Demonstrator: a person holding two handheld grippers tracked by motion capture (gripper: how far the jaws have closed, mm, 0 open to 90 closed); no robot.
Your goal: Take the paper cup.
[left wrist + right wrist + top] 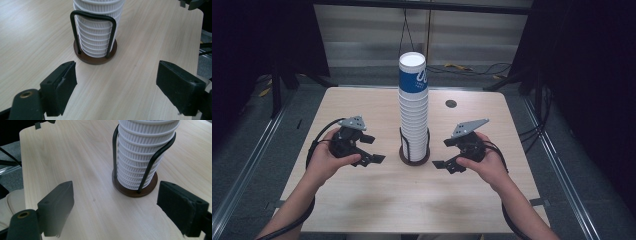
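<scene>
A tall stack of cups (413, 107) stands upright at the middle of the bench (362, 200), white ribbed paper cups nested one in another, the topmost one wearing a blue band with a white mark. The stack sits in a holder (414, 156) with a round dark brown base and black wire loops that rise around the lowest cups.

The left hand-held gripper (373, 149) hovers at about nine o'clock from the holder, near it but not touching, its jaws pointed toward the stack. In the left gripper view the two black jaws stand wide apart with nothing but bare wood between them, and the holder (95, 53) lies ahead of the gap, slightly toward eleven o'clock.

The right hand-held gripper (443, 154) sits at about three o'clock from the holder, likewise close and clear of it. In the right gripper view its jaws are spread just as wide and grip nothing; the cups (143, 152) and the holder base (136, 190) stand ahead toward one o'clock.

A person's hands hold both tools, forearms coming in from six o'clock. A small dark round disc (451, 103) is set into the bench top at about one o'clock from the stack, well apart from it.
</scene>
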